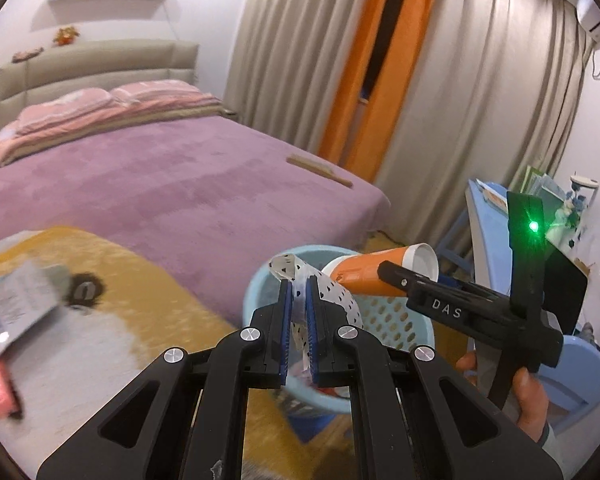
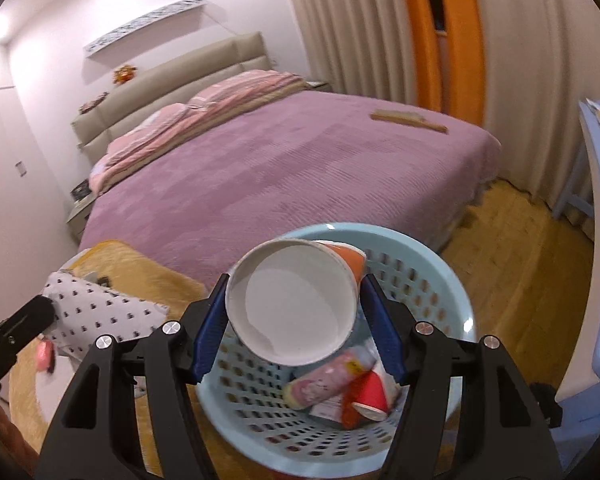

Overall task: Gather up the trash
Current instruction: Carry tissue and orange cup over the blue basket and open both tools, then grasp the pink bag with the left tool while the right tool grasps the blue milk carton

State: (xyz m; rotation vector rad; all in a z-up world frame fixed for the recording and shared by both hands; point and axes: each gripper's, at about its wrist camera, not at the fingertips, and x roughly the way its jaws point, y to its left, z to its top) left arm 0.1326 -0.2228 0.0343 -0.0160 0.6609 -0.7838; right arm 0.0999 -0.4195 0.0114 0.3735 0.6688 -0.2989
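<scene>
My left gripper is shut on a white wrapper with black dots, held just over the near rim of a light blue perforated bin. My right gripper is shut on an orange and white paper cup, its open mouth facing the camera, right above the bin. In the left wrist view that cup lies tilted over the bin, gripped by the right gripper. Inside the bin lie a pink packet and a red cup. The dotted wrapper hangs at the left in the right wrist view.
A bed with a purple cover stands behind the bin, a wooden brush on its far corner. A yellow rug holds a grey packet and a pink item. A blue desk stands right.
</scene>
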